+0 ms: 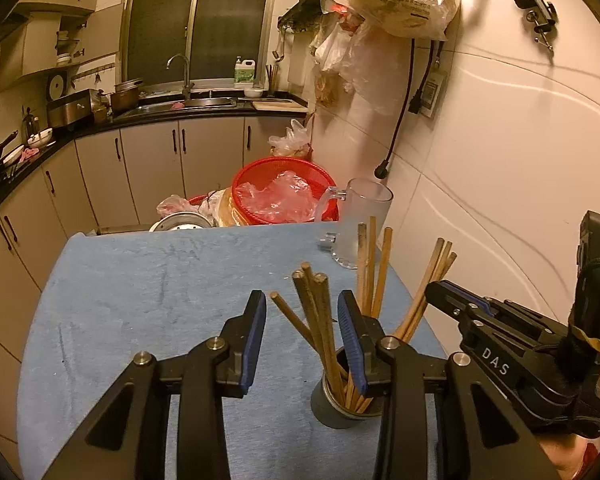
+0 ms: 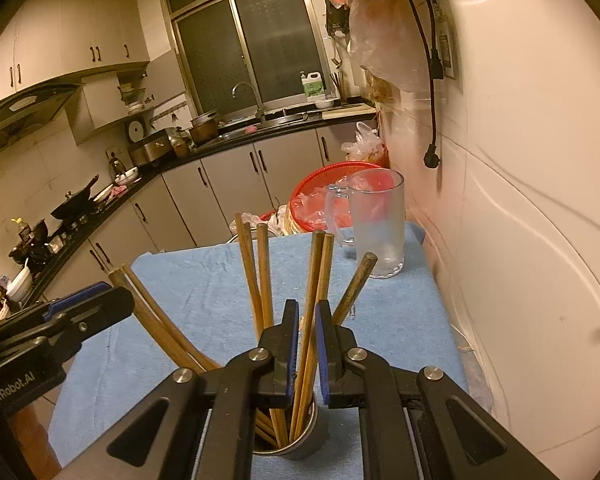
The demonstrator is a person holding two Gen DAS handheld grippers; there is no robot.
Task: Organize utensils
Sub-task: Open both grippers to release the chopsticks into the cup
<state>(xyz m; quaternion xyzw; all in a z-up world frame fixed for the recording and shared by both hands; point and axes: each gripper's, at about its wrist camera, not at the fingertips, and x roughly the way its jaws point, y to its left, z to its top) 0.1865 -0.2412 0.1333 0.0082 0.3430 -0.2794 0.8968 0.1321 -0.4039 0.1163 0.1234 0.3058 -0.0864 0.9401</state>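
1. Jaws on the left gripper stand wide, straddling a dark bundle of chopsticks without touching it; nothing is held.
2. Jaws on the right gripper stand narrow, with two chopsticks running up through the gap. Whether the pads press them I cannot tell; a sliver of space shows on each side.
3. Landmark: metal cup, standing on the blue cloth. All the chopsticks sit in this cup, fanned out in several directions.
4. Beyond the cup, toward the wall, stands an empty frosted glass mug, well apart from the cup.
5. Further beyond, past the cloth's far edge, a red basket holds plastic bags.
6. Step in hand, as I judge it: picking a pair out of the cup, right gripper leading, left waiting over the neighbouring bundle.
7. Next move probably calls for pinching the two sticks firmly, then lifting straight up along their length so the leaning neighbours are not dragged or the cup tipped. The mug looks the likely destination, though that is a guess.
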